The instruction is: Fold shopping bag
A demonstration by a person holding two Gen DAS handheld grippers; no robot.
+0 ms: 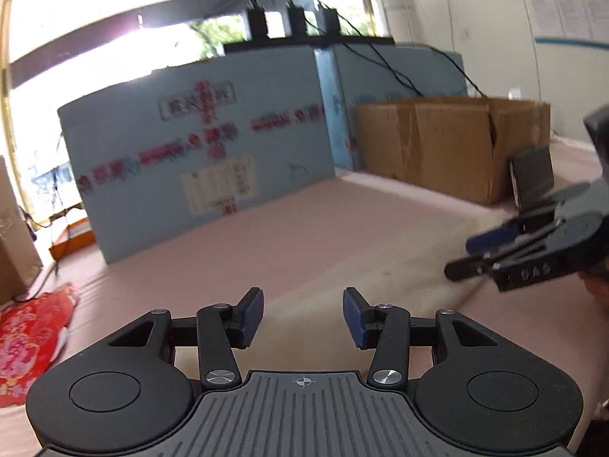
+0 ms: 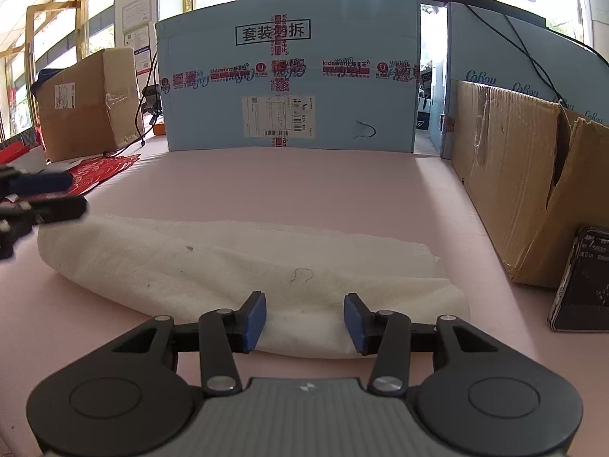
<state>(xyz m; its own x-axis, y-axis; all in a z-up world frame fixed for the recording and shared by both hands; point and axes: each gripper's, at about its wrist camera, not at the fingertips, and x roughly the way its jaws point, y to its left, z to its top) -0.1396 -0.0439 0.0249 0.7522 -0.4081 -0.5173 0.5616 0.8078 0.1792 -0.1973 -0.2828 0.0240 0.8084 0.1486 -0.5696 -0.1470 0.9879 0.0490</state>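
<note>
- My right gripper [image 2: 304, 318] hangs low over the near edge of the shopping bag [image 2: 243, 262]; its jaws are spread wide with nothing between them.
- The shopping bag is white cloth, folded into a long, flat band lying across the pink surface [image 2: 304, 182], its right end just ahead of my right fingers [image 2: 255, 318].
- My left gripper [image 1: 303, 318] also has its jaws wide apart and empty, over the pale cloth.
- From the right wrist view, the left gripper's tips show at the bag's left end; whether they touch it I cannot tell.
- A blue carton [image 2: 289, 72] stands upright behind the bag, well apart from it.
- A torn brown box [image 2: 525, 175] sits along the right side, with a dark phone [image 2: 582, 282] leaning against it.
- Red patterned cloth [image 1: 26, 339] lies far left.
</note>
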